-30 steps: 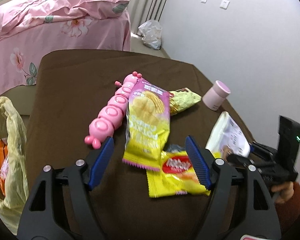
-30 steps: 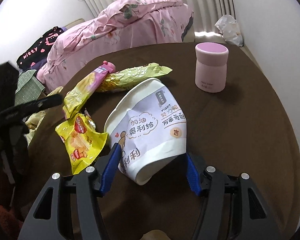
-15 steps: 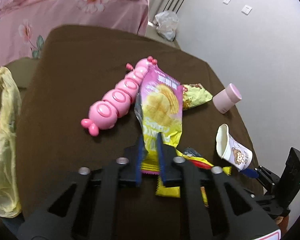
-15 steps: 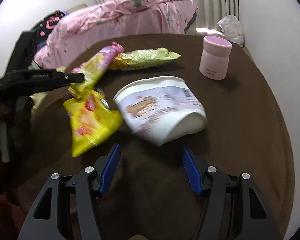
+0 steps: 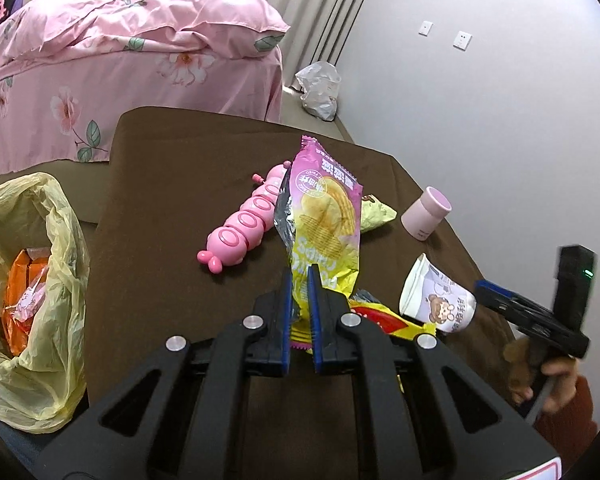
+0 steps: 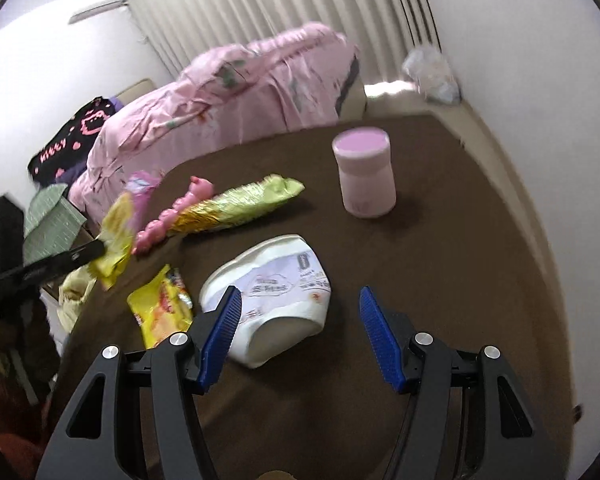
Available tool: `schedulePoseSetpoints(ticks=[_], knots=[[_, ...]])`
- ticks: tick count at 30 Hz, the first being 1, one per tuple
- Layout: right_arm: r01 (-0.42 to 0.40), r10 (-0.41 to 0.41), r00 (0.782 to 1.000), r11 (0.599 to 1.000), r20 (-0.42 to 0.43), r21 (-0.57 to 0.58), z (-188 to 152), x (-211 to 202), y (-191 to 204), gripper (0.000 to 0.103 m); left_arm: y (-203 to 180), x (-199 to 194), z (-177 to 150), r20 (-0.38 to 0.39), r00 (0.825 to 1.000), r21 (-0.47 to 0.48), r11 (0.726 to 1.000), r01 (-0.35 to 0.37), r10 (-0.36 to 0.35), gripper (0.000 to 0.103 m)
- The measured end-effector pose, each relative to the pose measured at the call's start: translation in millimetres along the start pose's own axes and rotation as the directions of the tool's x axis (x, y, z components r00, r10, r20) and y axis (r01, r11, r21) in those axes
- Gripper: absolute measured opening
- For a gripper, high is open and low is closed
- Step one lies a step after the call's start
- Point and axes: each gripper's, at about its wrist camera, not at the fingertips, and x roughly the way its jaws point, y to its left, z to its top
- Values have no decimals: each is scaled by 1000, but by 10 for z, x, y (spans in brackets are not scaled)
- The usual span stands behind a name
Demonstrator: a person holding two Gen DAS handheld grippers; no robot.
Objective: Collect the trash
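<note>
My left gripper [image 5: 299, 280] is shut on the lower end of a pink-and-yellow chip bag [image 5: 324, 216], which stands lifted off the brown table [image 5: 172, 208]. The same chip bag [image 6: 118, 232] hangs from the left gripper [image 6: 96, 249] in the right wrist view. My right gripper [image 6: 300, 320] is open, just behind a crushed white paper cup [image 6: 276, 296] lying on its side, also seen as the paper cup [image 5: 436, 300]. A yellow snack wrapper [image 6: 162, 308] and a green-gold wrapper [image 6: 240, 204] lie on the table. The yellow wrapper [image 5: 384, 320] lies under the lifted bag.
A yellow plastic bag [image 5: 32, 292] with orange trash inside hangs at the table's left edge. A pink caterpillar toy [image 5: 244, 228] and a pink lidded jar [image 6: 364, 172] stand on the table. A bed with pink bedding [image 5: 120, 64] lies behind. A hand [image 5: 556, 376] holds the right gripper.
My left gripper shut on the chip bag's lower end and lifted it upright off the table. The right gripper drew back from the paper cup, which rolled onto its side.
</note>
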Motion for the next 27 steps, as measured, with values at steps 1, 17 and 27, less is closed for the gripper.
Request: schedulePoseSetpoints(ticks=[1, 17, 27], knots=[[-24, 24, 999, 1000, -23, 8, -15, 66, -8, 55, 2, -5, -6, -2, 1000, 1, 1000, 0, 0, 7], [54, -35, 994, 978, 99, -203, -14, -329, 597, 40, 43, -178, -43, 35, 999, 6, 1000, 2, -2, 7], [75, -18, 983, 947, 183, -311, 238, -562, 1233, 40, 281, -762, -46, 159, 987, -26, 999, -27, 31, 7]])
